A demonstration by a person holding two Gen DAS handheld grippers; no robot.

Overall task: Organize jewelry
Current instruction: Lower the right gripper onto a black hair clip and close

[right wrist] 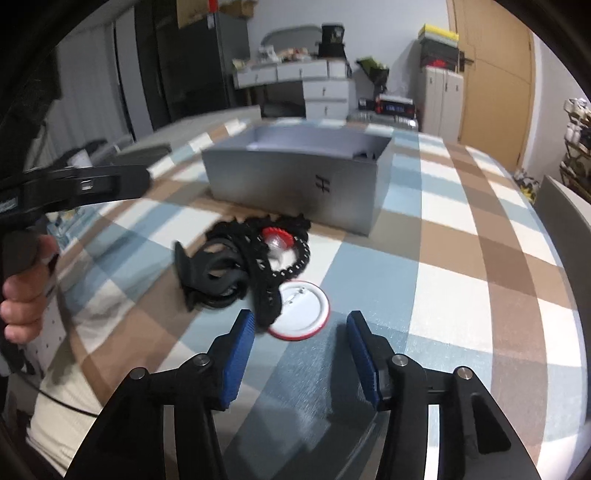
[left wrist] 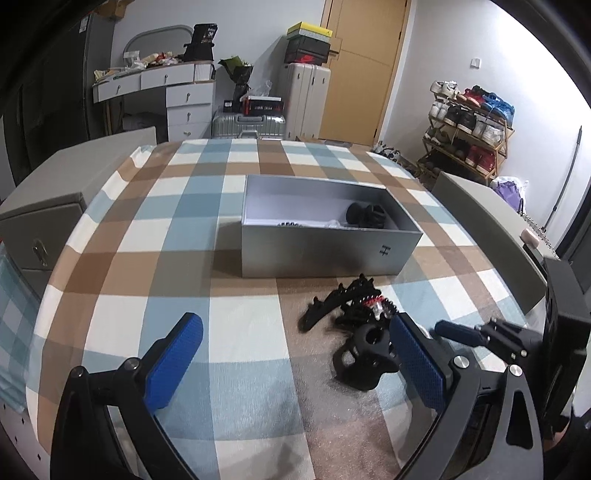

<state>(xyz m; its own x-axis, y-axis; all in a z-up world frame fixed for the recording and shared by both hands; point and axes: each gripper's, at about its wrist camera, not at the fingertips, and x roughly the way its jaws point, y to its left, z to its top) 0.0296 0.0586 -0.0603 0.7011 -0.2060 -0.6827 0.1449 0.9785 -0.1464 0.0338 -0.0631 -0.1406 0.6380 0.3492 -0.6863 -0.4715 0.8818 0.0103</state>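
A bedroom with pale walls and a wooden door

A checked cloth (left wrist: 155, 236) in blue, brown and white covers the table in front. Against the pale back wall (left wrist: 258, 29) stands a white dressing table (left wrist: 177, 92) with drawers and a cluttered top. Just beside it sit silver suitcases (left wrist: 303, 96), one upright with shoe boxes (left wrist: 308, 44) stacked on it, another lying flat. A light-brown wooden door (left wrist: 362, 66) is to their right. A wooden shoe rack (left wrist: 469, 125) full of sneakers stands by the right wall. Bright light falls from the right.
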